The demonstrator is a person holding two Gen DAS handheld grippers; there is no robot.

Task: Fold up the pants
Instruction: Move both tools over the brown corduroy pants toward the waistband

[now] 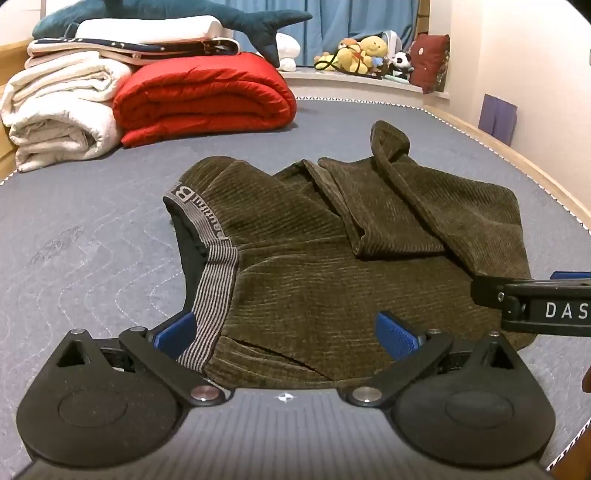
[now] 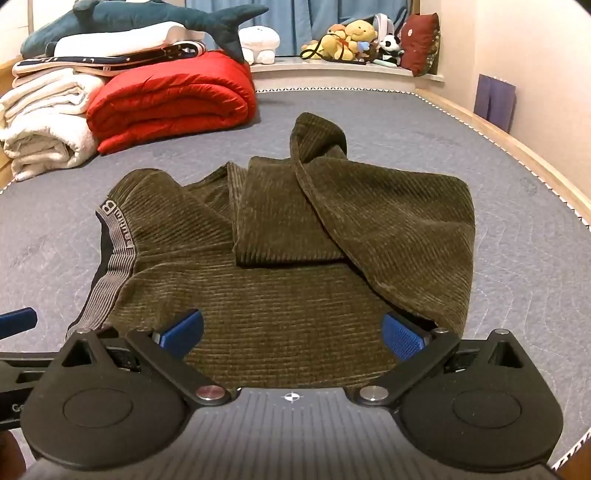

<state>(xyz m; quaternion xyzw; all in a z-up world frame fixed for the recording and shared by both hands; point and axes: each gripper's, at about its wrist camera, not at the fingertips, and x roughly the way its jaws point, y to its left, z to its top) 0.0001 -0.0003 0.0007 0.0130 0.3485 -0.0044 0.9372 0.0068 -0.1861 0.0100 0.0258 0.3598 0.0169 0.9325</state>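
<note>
Olive-brown corduroy pants [image 1: 332,266] lie on the grey-blue mattress [image 1: 81,236], legs folded back over the seat, the grey striped waistband [image 1: 212,295] to the left. My left gripper [image 1: 284,332] is open at the pants' near edge, its left pad by the waistband. The right gripper's black side [image 1: 535,306] shows at the right edge of this view. In the right wrist view the pants [image 2: 288,258] fill the middle and my right gripper [image 2: 291,336] is open over their near edge; the left gripper's blue pad [image 2: 16,321] shows at far left.
A folded red quilt [image 1: 203,99] and white blankets [image 1: 59,110] are stacked at the far left, a plush shark [image 1: 166,14] on top. Soft toys [image 1: 365,51] sit on the window ledge. The wooden bed rim [image 1: 517,162] and wall run along the right.
</note>
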